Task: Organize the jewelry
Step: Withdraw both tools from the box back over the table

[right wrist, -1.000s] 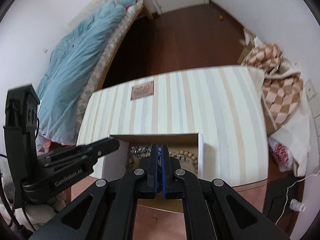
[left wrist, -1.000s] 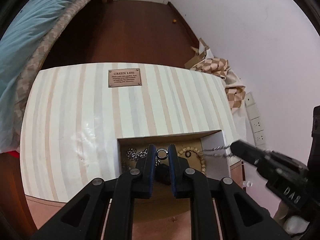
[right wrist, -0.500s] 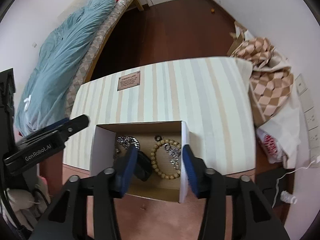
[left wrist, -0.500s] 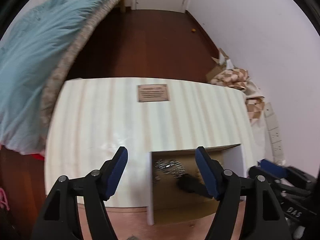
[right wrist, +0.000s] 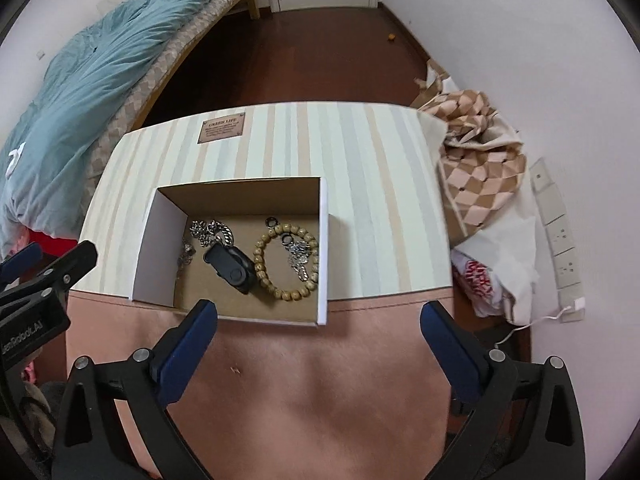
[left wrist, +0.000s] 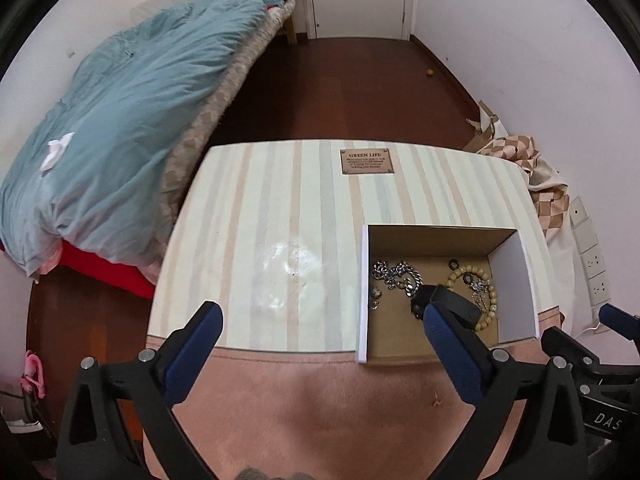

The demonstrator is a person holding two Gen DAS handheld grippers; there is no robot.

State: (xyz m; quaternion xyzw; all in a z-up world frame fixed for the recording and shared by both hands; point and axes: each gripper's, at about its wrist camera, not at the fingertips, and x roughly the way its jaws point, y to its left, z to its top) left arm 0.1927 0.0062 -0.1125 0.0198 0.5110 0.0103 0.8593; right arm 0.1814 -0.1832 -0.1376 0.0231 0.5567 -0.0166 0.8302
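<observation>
Left tongs [left wrist: 322, 322], released and wide apart, hover above the striped counter [left wrist: 280, 208], left of the open cardboard box [right wrist: 325, 248]. Inside the box, left to right: silver chain [right wrist: 210, 230], black case [right wrist: 232, 264], wooden bead bracelet [right wrist: 280, 276] encircling small metal pieces. Right tongs [right wrist: 318, 318], likewise released, are poised at the box's near edge, grasping nothing.

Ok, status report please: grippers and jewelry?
Left gripper open, empty. Right gripper open, empty. Bead bracelet, silver chain in cardboard box. Nothing in the way.
</observation>
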